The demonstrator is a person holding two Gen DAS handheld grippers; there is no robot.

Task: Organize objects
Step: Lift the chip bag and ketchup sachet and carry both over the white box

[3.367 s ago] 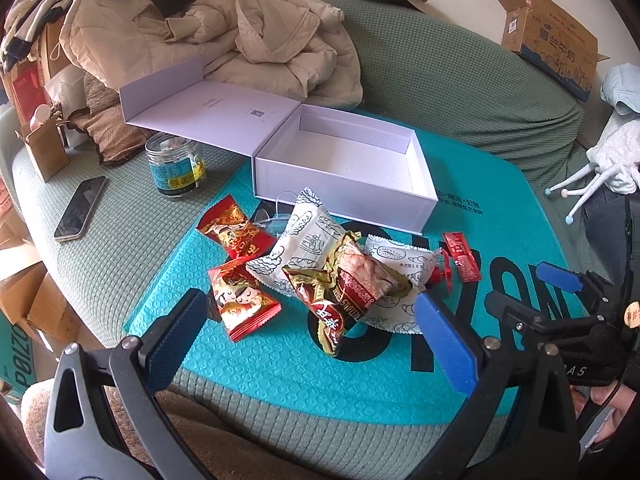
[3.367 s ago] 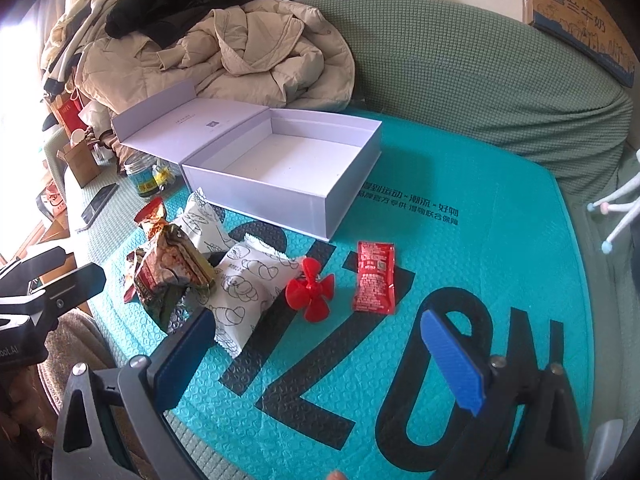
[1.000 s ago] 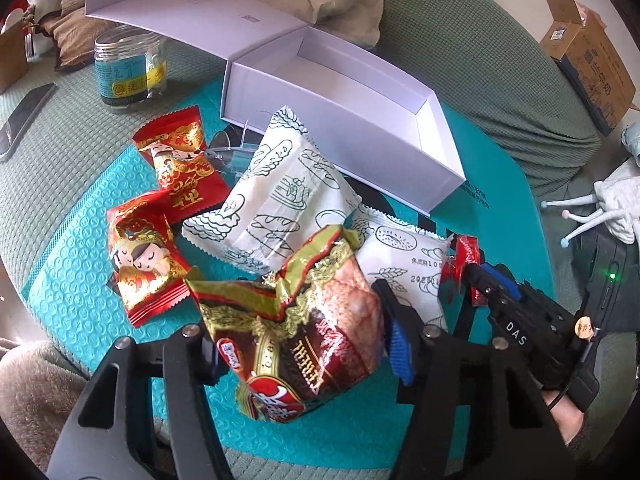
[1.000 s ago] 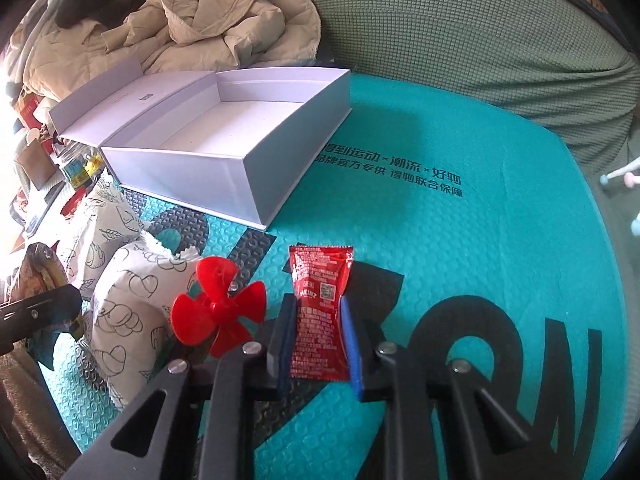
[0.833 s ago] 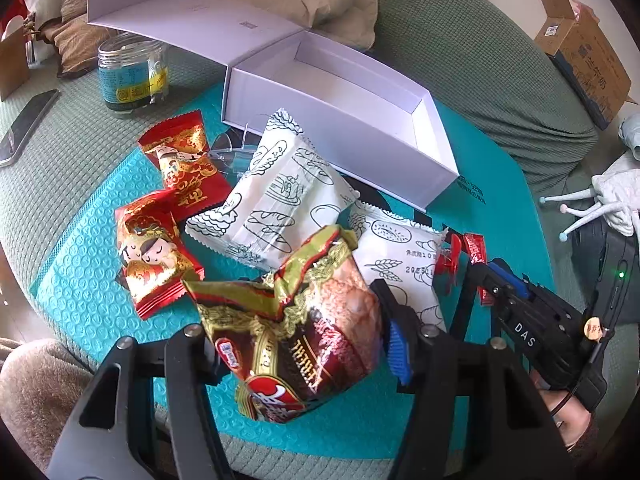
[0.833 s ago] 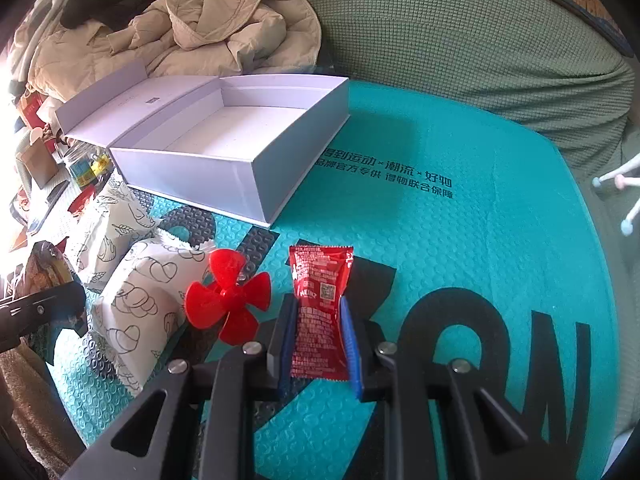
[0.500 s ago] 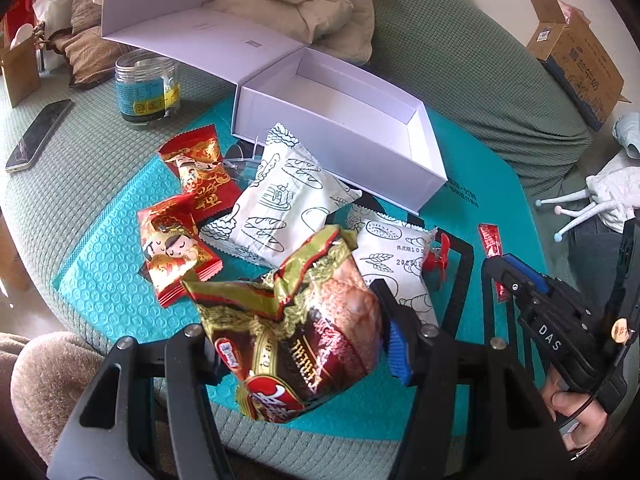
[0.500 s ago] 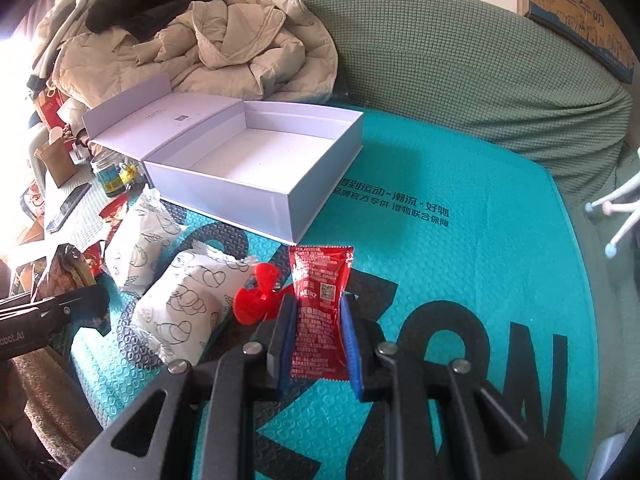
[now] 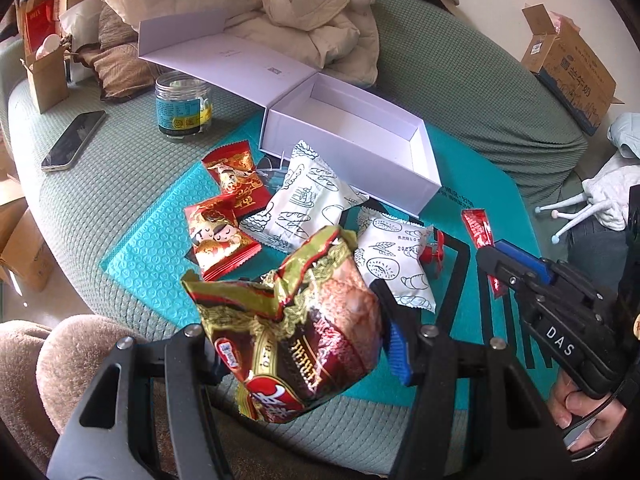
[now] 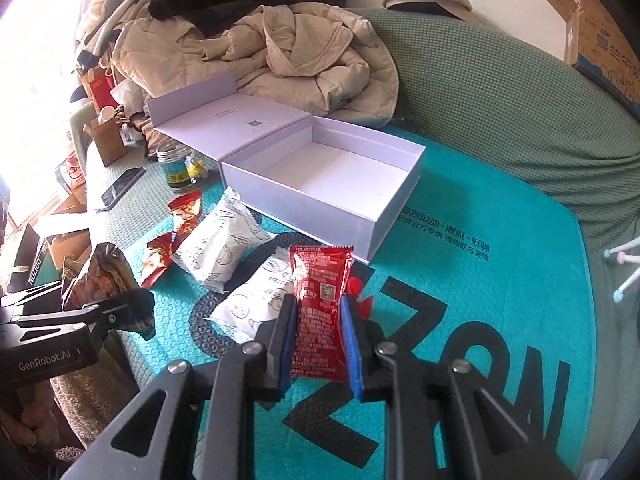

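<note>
My left gripper (image 9: 298,354) is shut on a crinkled brown and gold snack bag (image 9: 294,322) and holds it above the teal mat (image 9: 152,240). My right gripper (image 10: 318,342) is shut on a red ketchup sachet (image 10: 320,300), also lifted; both show in the left wrist view, the gripper (image 9: 508,264) and the sachet (image 9: 476,226). An open white box (image 9: 352,140) lies empty beyond, lid flipped back. Two white bread packets (image 9: 308,200) (image 9: 394,264), two red candy packets (image 9: 232,172) (image 9: 218,238) and a red propeller (image 9: 434,254) lie on the mat.
A jar (image 9: 182,106) and a phone (image 9: 74,140) sit left of the mat on the green sofa. Beige coats (image 10: 288,48) pile up behind the box. A cardboard box (image 9: 568,64) rests on the sofa back at the right.
Both grippers closed on their items, the left on the snack bag and the right on the sachet, then lifted them up and back from the mat. The other packets stayed put.
</note>
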